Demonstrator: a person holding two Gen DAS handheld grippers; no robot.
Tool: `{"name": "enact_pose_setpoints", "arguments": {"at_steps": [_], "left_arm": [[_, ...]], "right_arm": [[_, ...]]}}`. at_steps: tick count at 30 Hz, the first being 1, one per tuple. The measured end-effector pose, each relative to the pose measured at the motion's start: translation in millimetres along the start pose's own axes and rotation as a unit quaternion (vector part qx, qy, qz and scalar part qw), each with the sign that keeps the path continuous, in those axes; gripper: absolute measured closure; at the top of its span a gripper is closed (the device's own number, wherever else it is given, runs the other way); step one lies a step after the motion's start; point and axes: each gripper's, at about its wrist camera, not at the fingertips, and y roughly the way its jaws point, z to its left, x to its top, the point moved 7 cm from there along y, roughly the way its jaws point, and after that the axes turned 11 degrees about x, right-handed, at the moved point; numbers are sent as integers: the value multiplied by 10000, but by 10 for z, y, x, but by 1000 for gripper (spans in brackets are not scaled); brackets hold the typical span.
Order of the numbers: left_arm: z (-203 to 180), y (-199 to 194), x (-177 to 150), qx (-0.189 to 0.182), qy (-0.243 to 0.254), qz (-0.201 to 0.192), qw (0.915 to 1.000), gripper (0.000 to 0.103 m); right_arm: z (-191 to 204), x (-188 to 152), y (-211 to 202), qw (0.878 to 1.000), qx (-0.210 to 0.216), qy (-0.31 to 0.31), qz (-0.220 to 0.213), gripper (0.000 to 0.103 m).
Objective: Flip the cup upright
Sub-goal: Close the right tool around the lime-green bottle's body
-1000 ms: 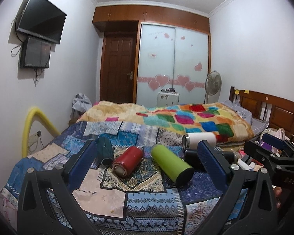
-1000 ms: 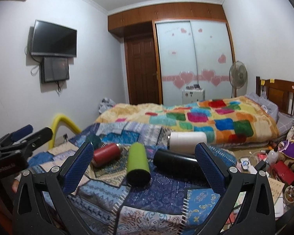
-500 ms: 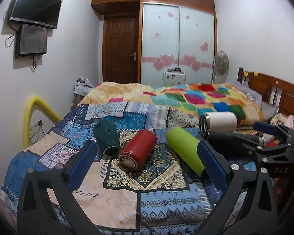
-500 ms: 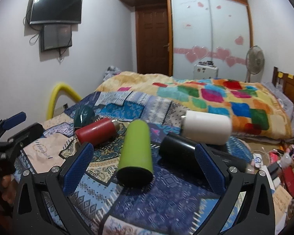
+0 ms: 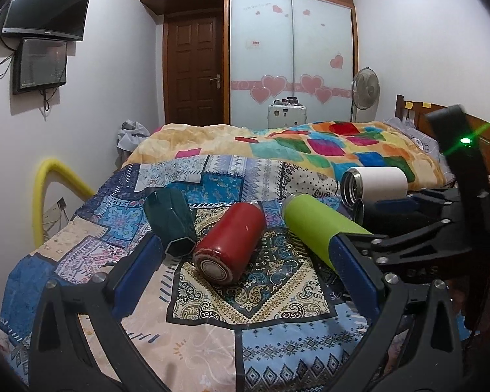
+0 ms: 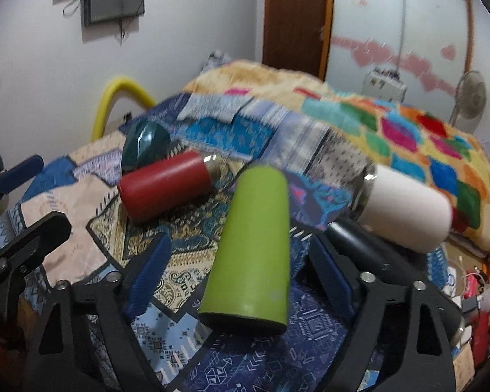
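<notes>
Several cups lie on their sides on the patterned bedspread: a dark green faceted cup [image 5: 171, 220], a red one [image 5: 230, 241], a lime green one [image 5: 313, 225], a white one [image 5: 374, 183] and a black one [image 5: 366, 212], partly hidden. My left gripper [image 5: 245, 268] is open, its fingers straddling the red cup's base from the near side. My right gripper [image 6: 236, 261] is open around the lime green cup [image 6: 254, 245], not touching it. It also shows in the left wrist view [image 5: 424, 228] at the right.
A colourful blanket [image 5: 310, 143] covers the far half of the bed. A yellow padded rail [image 5: 45, 192] curves at the left bed edge. A wooden headboard [image 5: 473, 130], a fan [image 5: 366, 89] and floor clutter [image 6: 473, 294] lie to the right.
Both grippers have moved forward and down toward the cups. The right gripper has closed in until its open fingers flank the lime green cup. The cups have not moved.
</notes>
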Motion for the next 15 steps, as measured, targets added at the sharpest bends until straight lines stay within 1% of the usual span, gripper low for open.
{"name": "enact_pose_setpoints", "arguments": {"at_steps": [2,4,5,12,15], "left_arm": [[12,20,-16,-17,-28,18,10000,0],[32,37,-34,-17,-70,36,10000,0],[49,49,-42,-19,-97,46,9999,0],[123,123,-82,-15,-223,105,9997,0],[148,162,-99,-39,-290,154,9995,0]], "right_arm": [[-31,-6,95,9998,22,24,214,27],[-73,-32,200,9988,88,118,474,34],[-109,-26,242,9985,1,112,544,35],[-191,-24,423,9948,2,183,1007,36],[-206,-55,502,9925,89,264,1187,36]]}}
